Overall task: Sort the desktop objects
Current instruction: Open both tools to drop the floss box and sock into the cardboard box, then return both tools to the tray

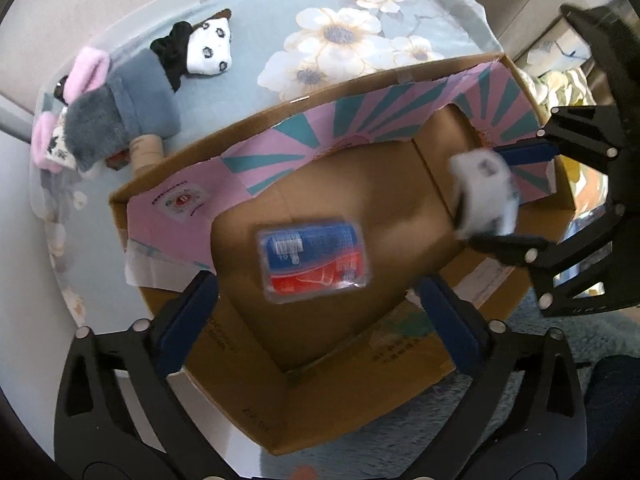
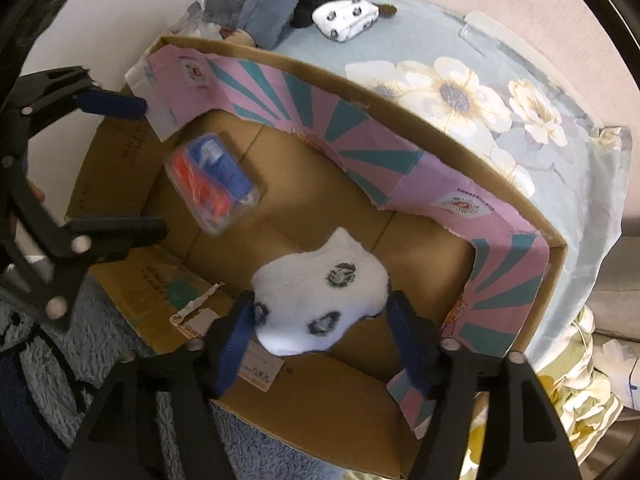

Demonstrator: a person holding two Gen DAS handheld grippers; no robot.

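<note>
An open cardboard box with pink and teal inner flaps lies below both grippers. A clear pack with blue and red contents sits in the box, blurred. My left gripper hangs right above it, jaws wide open and empty. A white sock with dark panda marks is between the fingers of my right gripper. The sock is smeared while the fingers are sharp, so it looks loose rather than pinched.
On the flowered tablecloth behind the box lie a grey plush toy with pink ears and a second panda sock beside a black scrunchie. A fluffy blue-grey rug lies under the box's near side.
</note>
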